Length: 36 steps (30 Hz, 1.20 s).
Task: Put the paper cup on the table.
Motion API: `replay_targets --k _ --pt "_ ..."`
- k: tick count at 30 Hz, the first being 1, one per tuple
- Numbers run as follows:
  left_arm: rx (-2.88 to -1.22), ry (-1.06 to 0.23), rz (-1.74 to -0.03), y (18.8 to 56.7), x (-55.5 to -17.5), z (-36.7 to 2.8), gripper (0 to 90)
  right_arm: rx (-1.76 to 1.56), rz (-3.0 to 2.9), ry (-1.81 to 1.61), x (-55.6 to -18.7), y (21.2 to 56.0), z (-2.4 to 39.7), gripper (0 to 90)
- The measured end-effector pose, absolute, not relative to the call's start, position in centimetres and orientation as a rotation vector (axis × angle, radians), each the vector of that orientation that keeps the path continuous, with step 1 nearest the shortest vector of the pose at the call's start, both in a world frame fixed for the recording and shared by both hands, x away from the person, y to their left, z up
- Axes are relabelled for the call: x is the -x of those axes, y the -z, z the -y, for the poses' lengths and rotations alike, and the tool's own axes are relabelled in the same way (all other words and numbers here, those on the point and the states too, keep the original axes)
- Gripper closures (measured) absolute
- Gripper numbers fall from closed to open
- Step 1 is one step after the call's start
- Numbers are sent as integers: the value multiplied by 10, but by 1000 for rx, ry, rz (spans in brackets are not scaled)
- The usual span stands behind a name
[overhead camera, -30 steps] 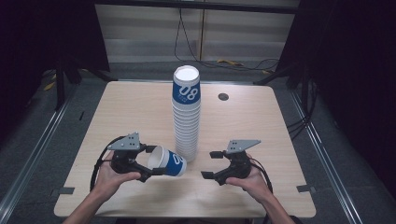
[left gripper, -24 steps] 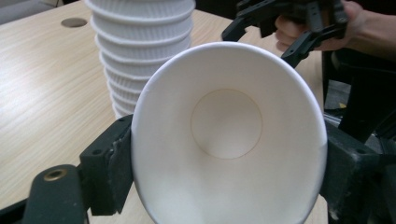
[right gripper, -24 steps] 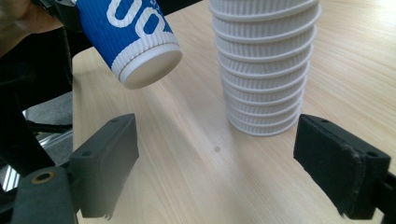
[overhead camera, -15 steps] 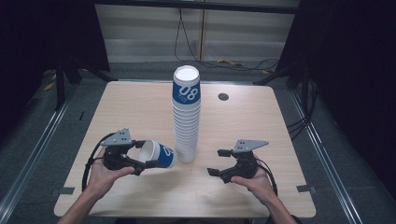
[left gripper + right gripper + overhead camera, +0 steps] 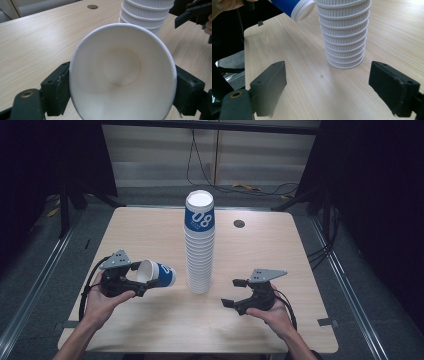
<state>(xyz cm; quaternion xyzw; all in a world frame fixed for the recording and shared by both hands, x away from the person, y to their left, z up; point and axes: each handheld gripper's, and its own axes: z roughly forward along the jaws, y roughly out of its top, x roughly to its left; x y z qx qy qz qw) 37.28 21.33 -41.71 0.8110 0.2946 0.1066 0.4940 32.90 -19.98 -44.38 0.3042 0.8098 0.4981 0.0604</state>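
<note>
At the lower left of the high view, the left gripper [image 5: 142, 281] was held level above the surface [image 5: 150, 235], its jaws clamped on a paper cup [image 5: 156, 273] lying on its side — mouth toward the hand, base toward the tall cup stack [image 5: 199, 245] at centre. At the lower right, the right gripper [image 5: 235, 292] hovered low beside the stack, jaws wide and holding nothing.

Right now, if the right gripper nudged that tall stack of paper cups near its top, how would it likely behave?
The cup stack stands tall on a narrow base, so it would probably tip rather than slide. Nested paper cups look light, offering little resistance. The open right gripper would likely do better pushing low, near the table.
</note>
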Motion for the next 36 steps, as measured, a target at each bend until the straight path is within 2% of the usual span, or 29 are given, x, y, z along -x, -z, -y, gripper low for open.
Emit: replay_targets --k 14,20,36 --pt "-2042 -281 -822 414 -400 -210 172 -929 -2454 -1486 -329 444 200 147" --pt "-2126 -328 -839 414 -412 -205 174 -931 -2456 -1481 -329 444 200 147" --pt "-2290 -357 -890 421 -446 -195 173 -931 -2452 -1466 -330 444 200 150"
